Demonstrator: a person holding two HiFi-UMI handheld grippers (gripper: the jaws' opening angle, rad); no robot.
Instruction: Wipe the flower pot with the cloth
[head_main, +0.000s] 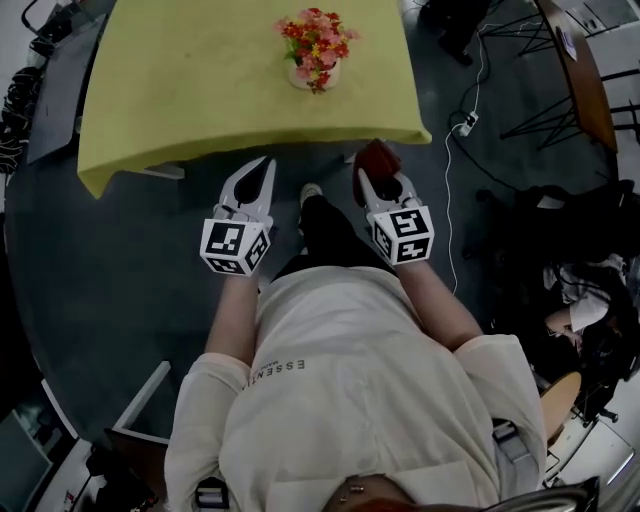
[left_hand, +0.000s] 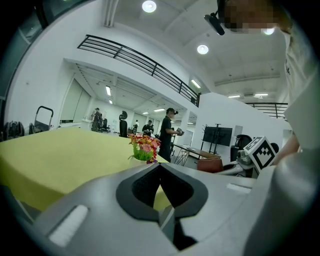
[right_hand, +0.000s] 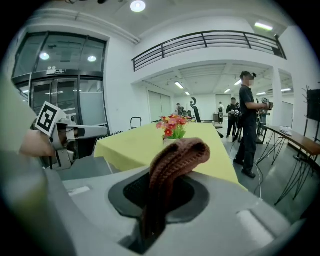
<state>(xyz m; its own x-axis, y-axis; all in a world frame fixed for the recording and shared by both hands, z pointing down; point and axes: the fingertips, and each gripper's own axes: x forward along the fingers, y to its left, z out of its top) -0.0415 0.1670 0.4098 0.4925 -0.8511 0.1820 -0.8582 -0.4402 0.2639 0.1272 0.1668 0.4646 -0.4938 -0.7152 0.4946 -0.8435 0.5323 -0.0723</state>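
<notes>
Now, cloth (right_hand: 175, 155) between right gripper (head_main: 382, 180) fingers.

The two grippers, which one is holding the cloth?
The right gripper: a brown knitted cloth is pinched between its shut jaws. The left gripper is shut on nothing.

I see a table (head_main: 150, 60) covered with a yellow tablecloth (head_main: 230, 125) that hangs over its edges. On it stands a pale flower pot (head_main: 314, 76) with red and pink flowers, near the edge that faces the person, right of the middle. On the dark grey floor (head_main: 100, 280) right of the table lie a white cable (head_main: 449, 210) and a power strip (head_main: 466, 124).
</notes>
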